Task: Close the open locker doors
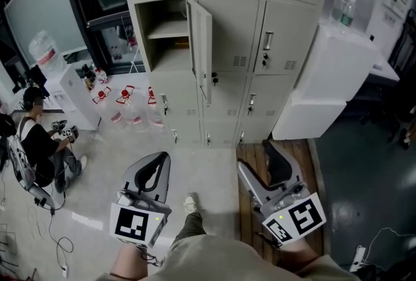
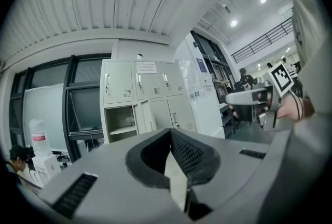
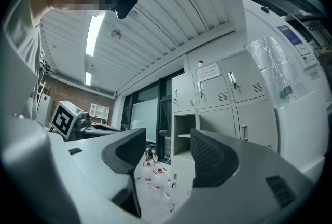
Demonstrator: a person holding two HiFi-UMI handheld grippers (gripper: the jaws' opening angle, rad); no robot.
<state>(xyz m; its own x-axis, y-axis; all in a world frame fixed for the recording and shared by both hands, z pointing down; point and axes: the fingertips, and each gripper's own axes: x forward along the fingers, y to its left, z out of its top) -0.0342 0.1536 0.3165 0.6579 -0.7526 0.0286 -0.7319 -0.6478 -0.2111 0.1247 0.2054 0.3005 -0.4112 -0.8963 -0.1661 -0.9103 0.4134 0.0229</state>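
At the far locker bank [image 1: 286, 26], one door [image 1: 200, 45] stands open, untouched; left tool [image 1: 160, 160] pressed together, right tool [image 1: 263, 159] apart, both empty.

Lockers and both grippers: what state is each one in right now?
Open locker door: swung out, wide open.
Open compartment: exposed, shelf visible inside.
Other locker doors: shut.
Left gripper: jaws together, holding nothing.
Right gripper: jaws apart, holding nothing.
Water bottles: upright on the floor, red caps on.
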